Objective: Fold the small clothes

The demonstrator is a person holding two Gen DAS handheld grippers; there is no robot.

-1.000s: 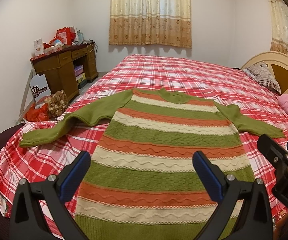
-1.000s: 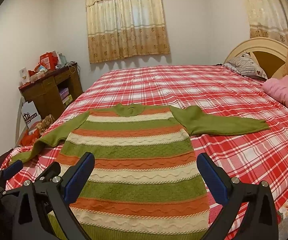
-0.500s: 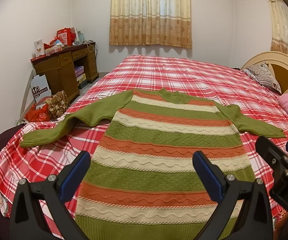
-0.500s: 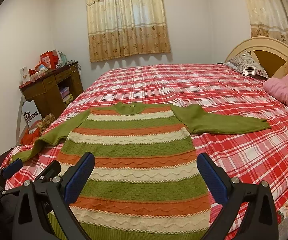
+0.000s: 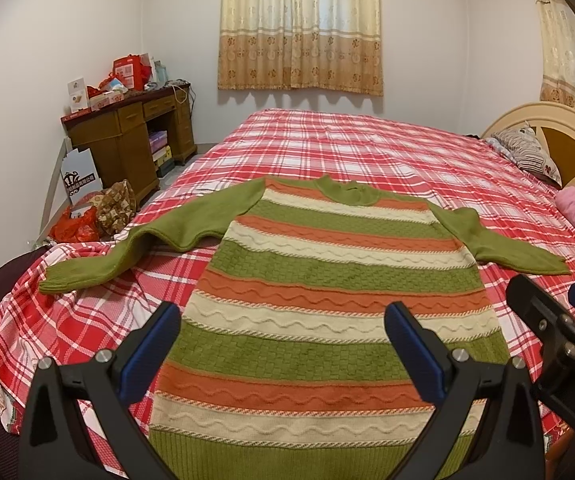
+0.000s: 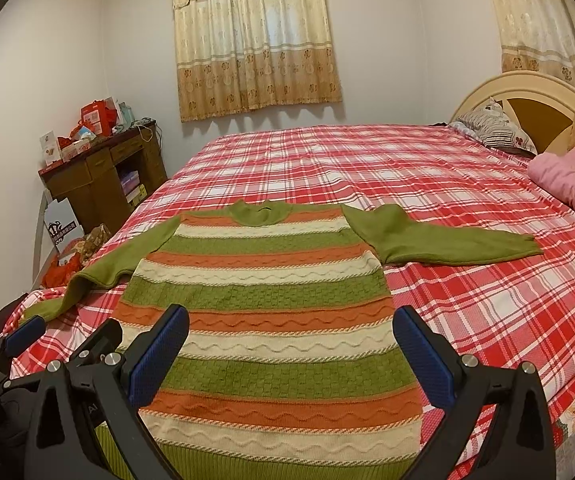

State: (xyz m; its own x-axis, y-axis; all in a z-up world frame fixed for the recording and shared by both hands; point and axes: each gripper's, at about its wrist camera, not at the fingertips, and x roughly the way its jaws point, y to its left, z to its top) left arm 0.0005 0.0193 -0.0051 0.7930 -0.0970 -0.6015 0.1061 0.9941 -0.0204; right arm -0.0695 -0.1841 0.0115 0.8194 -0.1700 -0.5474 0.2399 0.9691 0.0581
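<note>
jaws spread wide on both: left gripper (image 5: 281,346) and right gripper (image 6: 291,350), blue pads (image 5: 149,350) apart, nothing between them. versus 0.5 s ago: almost no change; sweater unmoved, left view shifted only slightly. both held low over the hem end, side by side, pointing along the garment toward its collar, clear of the knit. right gripper's frame seen at right edge of left view; left gripper's at lower left of right view. striped sweater (image 5: 327,300) (image 6: 263,300) flat and unfolded on plaid bedspread (image 5: 367,148) (image 6: 467,300), green sleeves out to both sides, left sleeve (image 5: 139,248) draping toward bed edge. wooden desk (image 5: 127,144) by wall, pink quilt (image 6: 571,184) near headboard.
</note>
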